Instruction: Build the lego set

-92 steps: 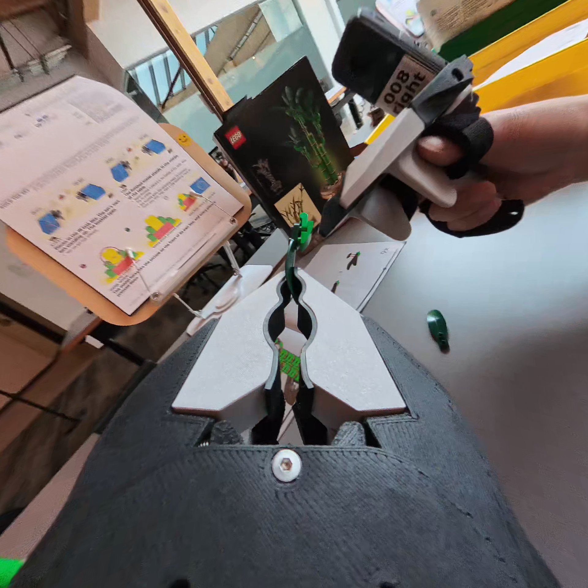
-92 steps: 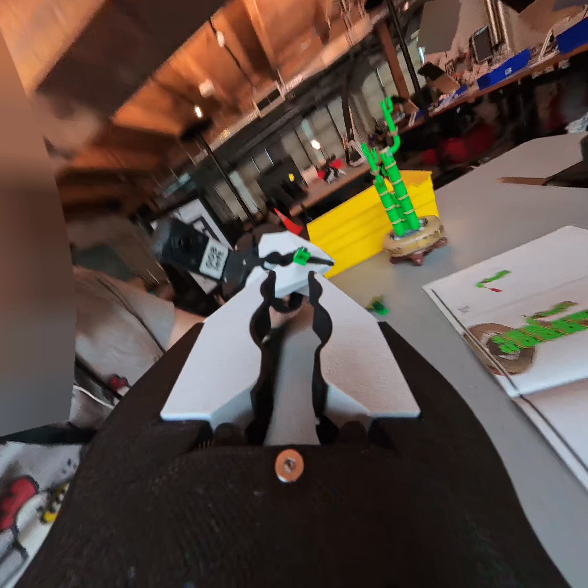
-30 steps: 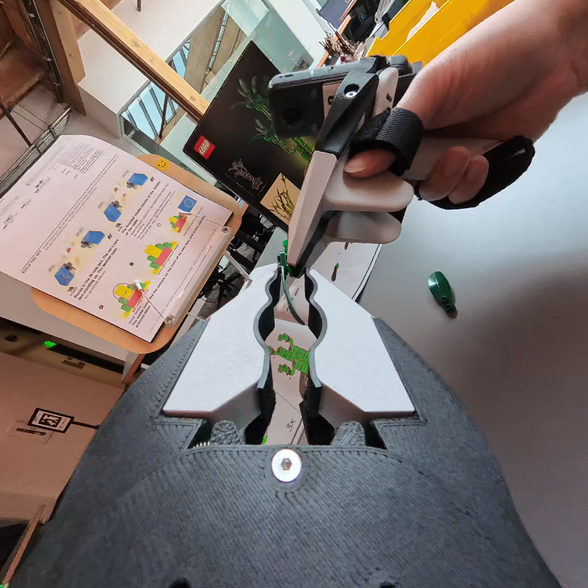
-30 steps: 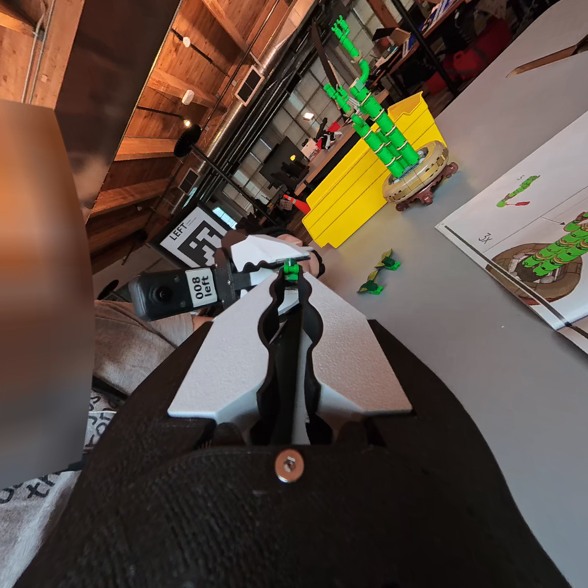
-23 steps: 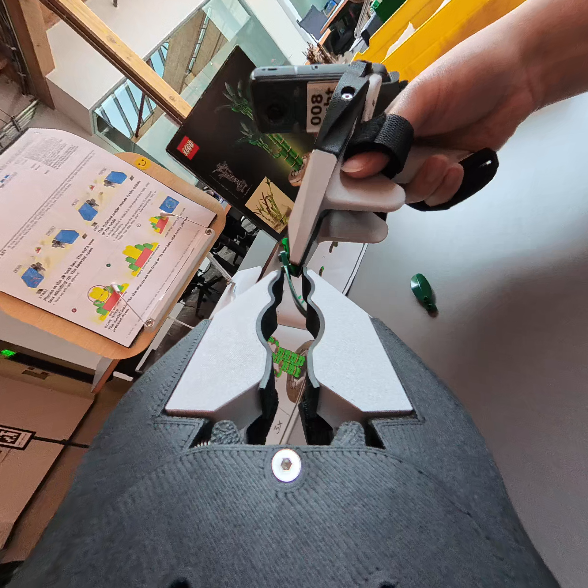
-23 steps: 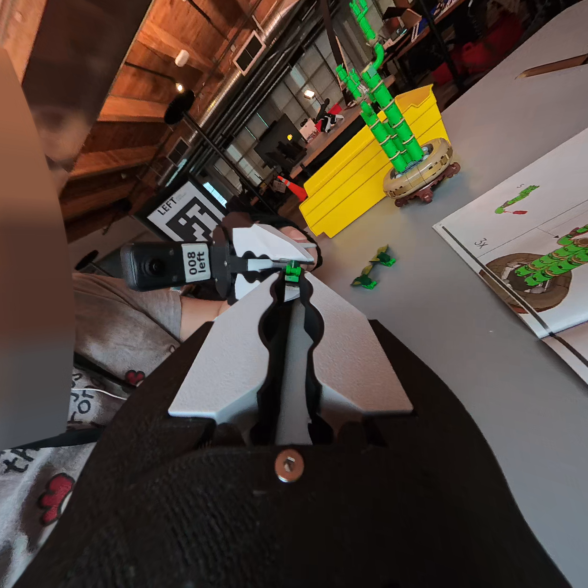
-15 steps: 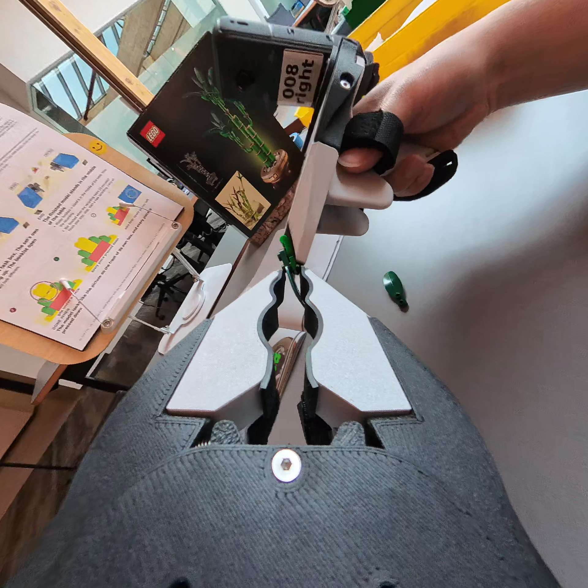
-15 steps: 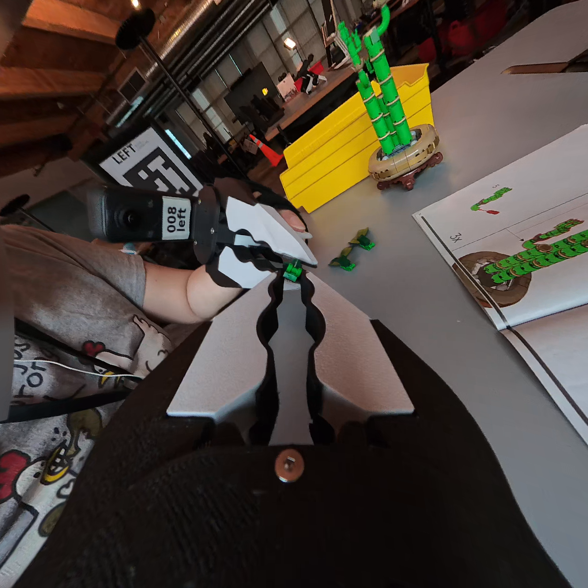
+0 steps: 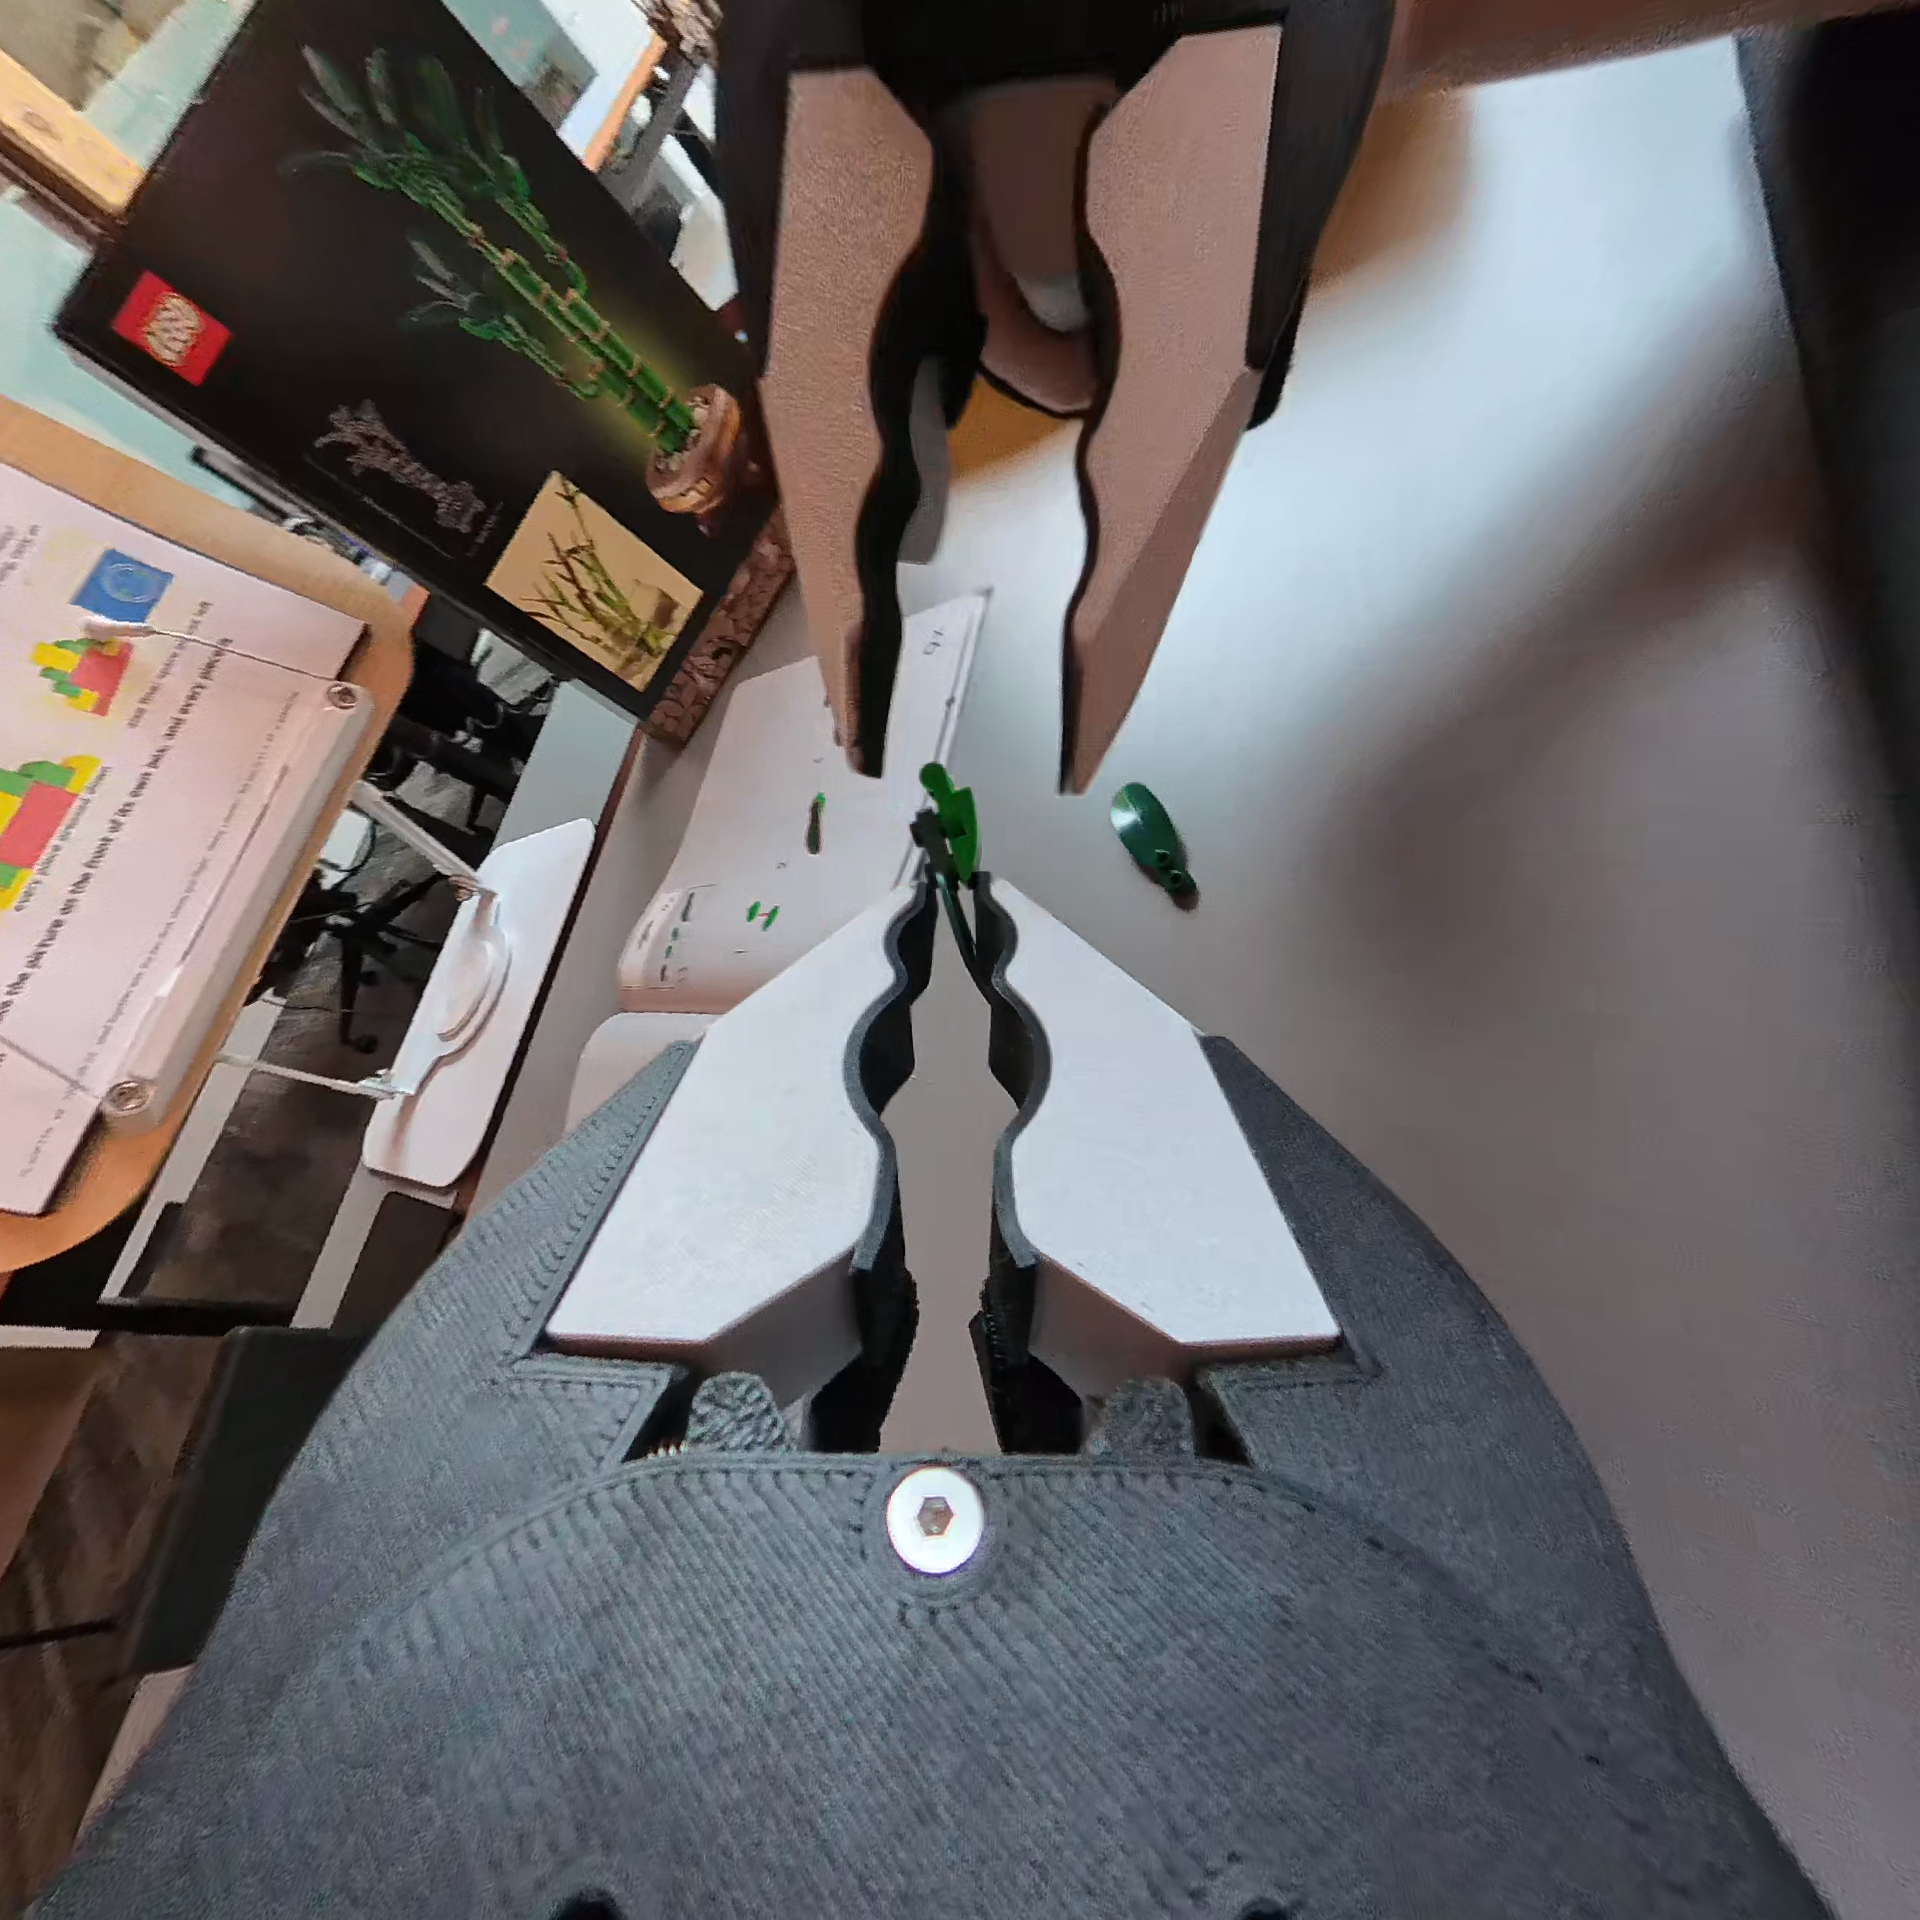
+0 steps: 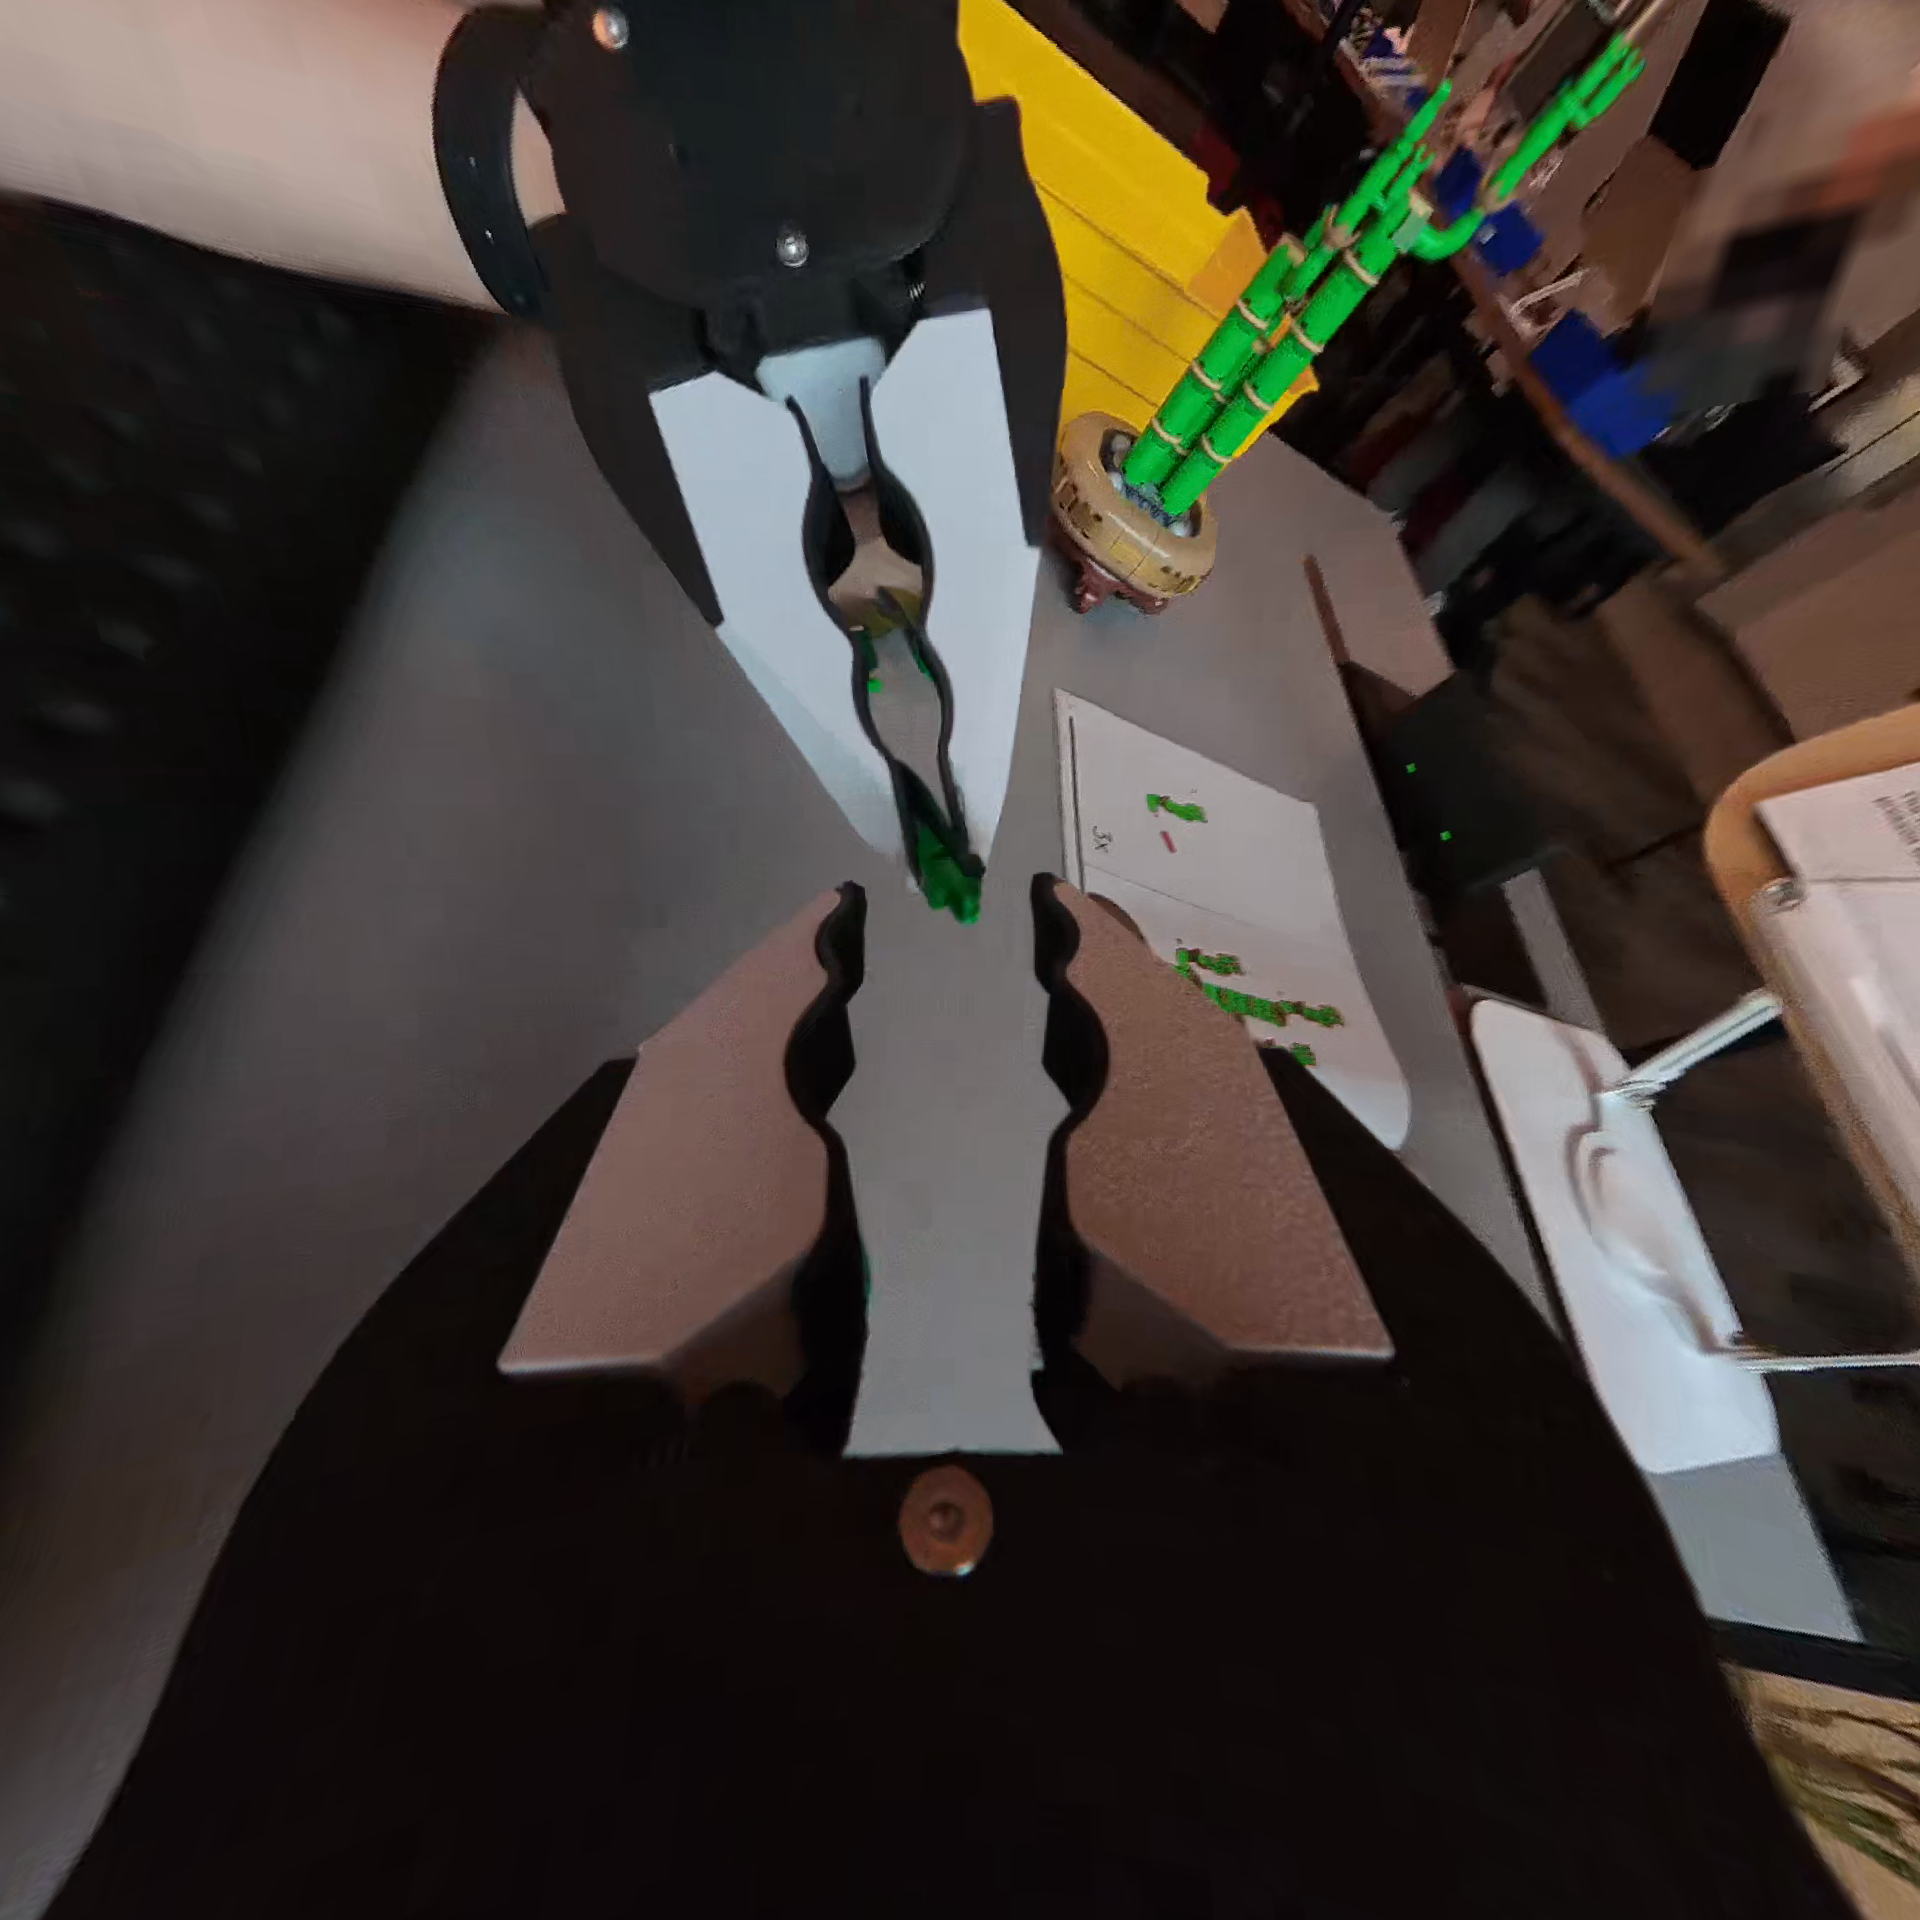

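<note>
green stalks [image 10: 1262,343] stand in round tan pot [image 10: 1132,530].

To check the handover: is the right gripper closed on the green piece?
No, the right gripper is open, its fingers apart, and the green piece sits in the left gripper.

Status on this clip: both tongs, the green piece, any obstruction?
Left tongs shut on small green leaf-stem piece. Right tongs open, facing it tip to tip, apart. Nothing between them.
</note>
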`<state>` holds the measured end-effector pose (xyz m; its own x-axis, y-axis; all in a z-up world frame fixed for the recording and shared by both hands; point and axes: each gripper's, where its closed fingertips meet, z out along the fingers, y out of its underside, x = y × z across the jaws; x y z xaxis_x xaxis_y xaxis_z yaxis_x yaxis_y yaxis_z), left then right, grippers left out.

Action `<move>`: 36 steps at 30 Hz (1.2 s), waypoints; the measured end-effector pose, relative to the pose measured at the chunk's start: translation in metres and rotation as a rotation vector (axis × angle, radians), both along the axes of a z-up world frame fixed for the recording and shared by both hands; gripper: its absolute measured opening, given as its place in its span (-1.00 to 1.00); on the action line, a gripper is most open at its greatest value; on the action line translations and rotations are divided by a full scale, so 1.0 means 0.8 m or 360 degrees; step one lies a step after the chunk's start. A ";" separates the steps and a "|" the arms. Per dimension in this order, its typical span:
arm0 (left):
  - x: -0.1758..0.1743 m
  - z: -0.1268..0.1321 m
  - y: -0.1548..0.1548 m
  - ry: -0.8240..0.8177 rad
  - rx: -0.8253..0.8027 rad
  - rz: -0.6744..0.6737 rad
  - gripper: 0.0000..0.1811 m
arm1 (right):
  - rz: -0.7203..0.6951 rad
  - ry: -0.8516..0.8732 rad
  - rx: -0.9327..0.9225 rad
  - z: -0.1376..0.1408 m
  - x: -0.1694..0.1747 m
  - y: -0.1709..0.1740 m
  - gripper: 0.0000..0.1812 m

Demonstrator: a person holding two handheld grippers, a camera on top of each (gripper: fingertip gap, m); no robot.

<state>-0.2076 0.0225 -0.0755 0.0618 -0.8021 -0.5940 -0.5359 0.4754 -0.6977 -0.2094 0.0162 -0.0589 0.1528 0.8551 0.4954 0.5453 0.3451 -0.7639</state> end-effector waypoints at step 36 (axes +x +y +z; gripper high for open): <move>0.006 0.029 -0.034 -0.0175 0.0056 -0.0206 -0.91 | 0.0252 0.0237 -0.0314 0.018 -0.003 -0.028 -0.89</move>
<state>-0.2026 -0.0047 -0.0525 0.0253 -0.7864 -0.6171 -0.3901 0.5606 -0.7304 -0.2120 -0.0064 -0.0449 0.0684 0.9517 0.2993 0.3733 0.2538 -0.8923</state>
